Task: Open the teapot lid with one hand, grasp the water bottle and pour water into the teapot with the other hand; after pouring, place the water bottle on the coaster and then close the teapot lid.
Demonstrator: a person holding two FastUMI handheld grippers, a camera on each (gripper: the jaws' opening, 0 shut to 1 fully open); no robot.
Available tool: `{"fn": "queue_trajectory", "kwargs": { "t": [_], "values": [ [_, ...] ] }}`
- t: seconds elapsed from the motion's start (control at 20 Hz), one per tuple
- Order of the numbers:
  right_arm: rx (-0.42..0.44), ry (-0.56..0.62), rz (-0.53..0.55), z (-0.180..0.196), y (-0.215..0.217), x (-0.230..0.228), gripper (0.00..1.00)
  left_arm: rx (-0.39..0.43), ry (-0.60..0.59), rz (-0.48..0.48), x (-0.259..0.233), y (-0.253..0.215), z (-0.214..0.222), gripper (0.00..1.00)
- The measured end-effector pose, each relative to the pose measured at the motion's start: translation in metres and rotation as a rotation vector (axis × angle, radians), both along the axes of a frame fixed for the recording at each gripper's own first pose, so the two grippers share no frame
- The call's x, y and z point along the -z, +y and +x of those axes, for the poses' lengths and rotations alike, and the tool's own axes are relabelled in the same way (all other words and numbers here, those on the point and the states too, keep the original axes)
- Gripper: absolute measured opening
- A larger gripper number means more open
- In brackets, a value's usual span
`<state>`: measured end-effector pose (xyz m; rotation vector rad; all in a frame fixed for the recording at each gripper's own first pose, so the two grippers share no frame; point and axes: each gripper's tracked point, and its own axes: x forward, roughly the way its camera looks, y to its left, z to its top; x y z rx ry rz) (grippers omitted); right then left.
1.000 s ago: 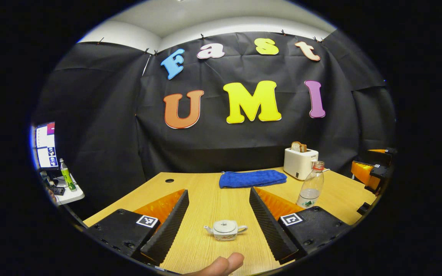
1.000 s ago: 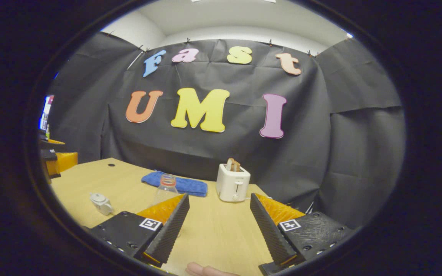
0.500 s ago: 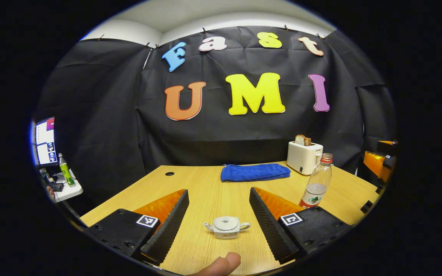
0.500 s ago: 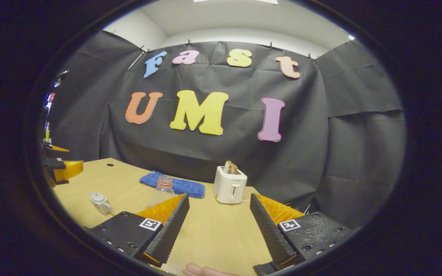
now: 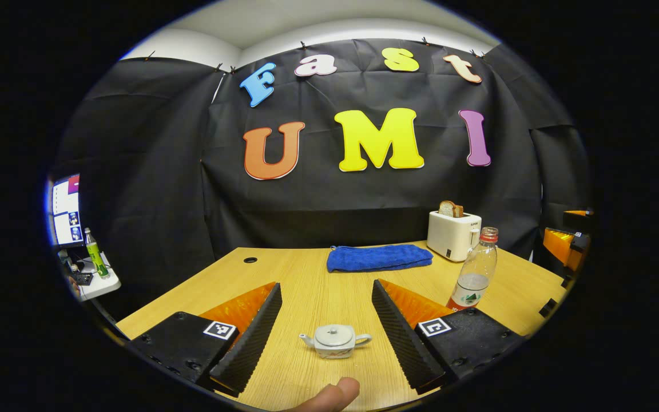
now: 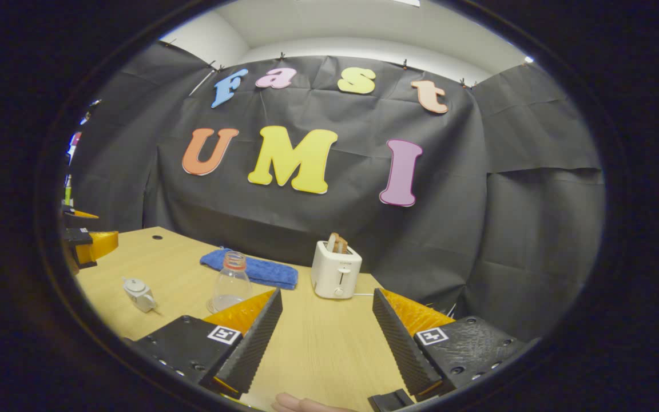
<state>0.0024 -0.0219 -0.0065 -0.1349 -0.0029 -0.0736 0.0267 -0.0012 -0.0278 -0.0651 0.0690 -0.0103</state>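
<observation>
Teapot on table; bottle right.

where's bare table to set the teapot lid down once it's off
The widest bare patch of table runs from the teapot back to the blue towel, and off to the left. Another lies before the toaster, between the right claw's fingers. It is more crowded toward the toaster, where the water bottle stands.
</observation>
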Motion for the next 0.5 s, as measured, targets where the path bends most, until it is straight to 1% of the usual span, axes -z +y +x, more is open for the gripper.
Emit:
{"fn": "queue_trajectory", "kwargs": {
  "t": [0.1,0.2,0.4,0.45,0.5],
  "values": [
    [0.004,0.004,0.003,0.002,-0.001,0.001,0.97,0.019,-0.017,-0.030,0.001,-0.005,0.006,0.99],
    [0.013,0.012,0.001,0.004,-0.003,0.003,0.97,0.033,-0.016,-0.040,0.010,-0.011,0.015,0.99],
    [0.020,0.022,-0.007,0.007,-0.006,0.007,0.97,0.049,-0.008,0.004,0.032,-0.018,0.033,0.97],
    [0.022,0.023,-0.006,0.008,-0.006,0.008,0.97,0.050,0.004,0.018,0.040,-0.019,0.038,0.93],
    [0.023,0.026,-0.003,0.008,-0.007,0.009,0.97,0.050,0.020,0.026,0.048,-0.019,0.042,0.91]
  ]
}}
